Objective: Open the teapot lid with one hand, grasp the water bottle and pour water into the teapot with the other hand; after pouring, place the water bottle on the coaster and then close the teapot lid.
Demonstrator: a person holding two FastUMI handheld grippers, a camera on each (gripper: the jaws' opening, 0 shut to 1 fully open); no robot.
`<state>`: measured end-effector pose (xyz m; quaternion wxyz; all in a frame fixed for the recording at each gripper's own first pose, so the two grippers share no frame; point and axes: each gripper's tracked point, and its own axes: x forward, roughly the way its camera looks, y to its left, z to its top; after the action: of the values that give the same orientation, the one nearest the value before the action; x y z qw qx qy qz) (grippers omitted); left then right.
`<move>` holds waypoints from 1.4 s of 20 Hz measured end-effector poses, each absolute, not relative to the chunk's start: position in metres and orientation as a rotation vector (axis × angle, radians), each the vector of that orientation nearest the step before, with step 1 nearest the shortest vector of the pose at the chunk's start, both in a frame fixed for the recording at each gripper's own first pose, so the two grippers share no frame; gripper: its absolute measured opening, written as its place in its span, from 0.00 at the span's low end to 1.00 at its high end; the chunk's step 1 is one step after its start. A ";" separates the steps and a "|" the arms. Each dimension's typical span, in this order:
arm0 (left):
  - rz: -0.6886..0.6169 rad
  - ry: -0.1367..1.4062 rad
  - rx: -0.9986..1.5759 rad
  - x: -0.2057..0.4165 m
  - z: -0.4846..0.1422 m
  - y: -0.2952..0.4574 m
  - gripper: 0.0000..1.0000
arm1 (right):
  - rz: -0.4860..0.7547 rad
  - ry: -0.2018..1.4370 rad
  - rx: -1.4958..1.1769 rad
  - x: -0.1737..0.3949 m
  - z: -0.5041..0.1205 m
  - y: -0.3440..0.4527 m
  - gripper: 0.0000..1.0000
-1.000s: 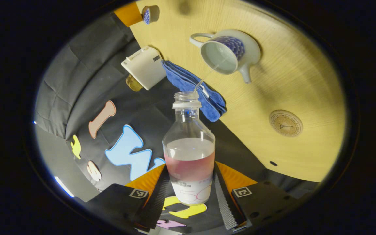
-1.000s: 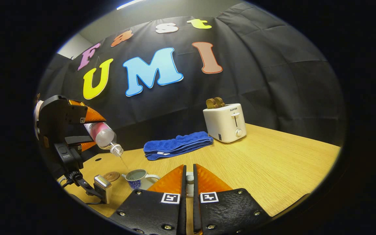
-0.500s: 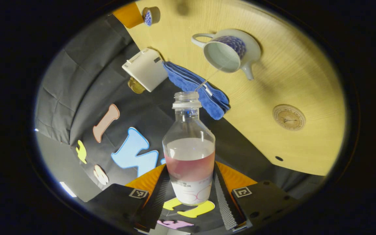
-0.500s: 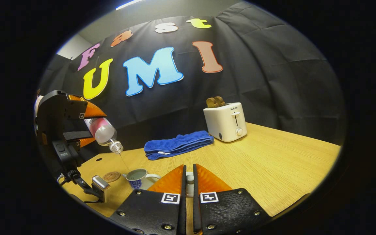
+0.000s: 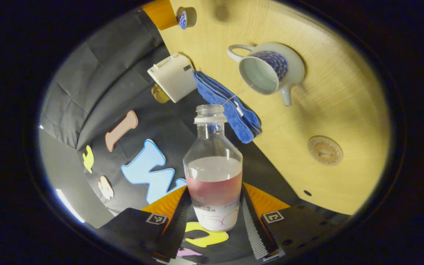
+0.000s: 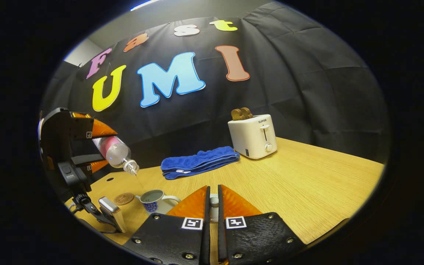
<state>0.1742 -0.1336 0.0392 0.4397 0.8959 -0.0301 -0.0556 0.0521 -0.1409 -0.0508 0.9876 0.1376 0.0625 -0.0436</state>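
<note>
Left gripper view: left tool (image 5: pixel 212 221) pours water bottle (image 5: pixel 213 176) into teapot (image 5: pixel 267 70).

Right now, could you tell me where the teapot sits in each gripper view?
Left gripper view: teapot at upper right, lid off, beyond the water bottle.
Right gripper view: teapot at lower left, under the tilted bottle.
Shared landmark: the round coaster beside it.

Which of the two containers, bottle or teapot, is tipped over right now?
The clear plastic water bottle, held between the left gripper's fingers, is tilted mouth-down, pouring. The white-and-blue ceramic teapot stands upright on the wooden table, lid off.
</note>
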 end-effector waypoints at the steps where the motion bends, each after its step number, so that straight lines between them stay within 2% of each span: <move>1: -0.146 -0.068 2.178 0.174 0.031 -0.132 0.84 | -0.086 0.128 0.274 0.053 -0.051 -0.140 0.08; 7: -0.193 -0.021 1.791 0.175 -0.001 -0.125 0.85 | -0.103 0.131 0.261 0.053 -0.052 -0.144 0.08; 17: -0.131 0.033 1.069 0.184 0.005 -0.089 0.85 | -0.130 0.162 0.227 0.056 -0.062 -0.146 0.08; 22: -0.135 0.092 0.787 0.192 -0.019 -0.067 0.84 | -0.146 0.175 0.201 0.057 -0.067 -0.147 0.08; 28: -0.163 0.073 0.385 0.201 -0.024 -0.050 0.84 | -0.142 0.171 0.184 0.057 -0.065 -0.143 0.08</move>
<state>0.2015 -0.0502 -0.0244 0.9775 0.1911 0.0364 -0.0809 0.0575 -0.1434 -0.0651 0.9896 0.0918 0.0852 -0.0710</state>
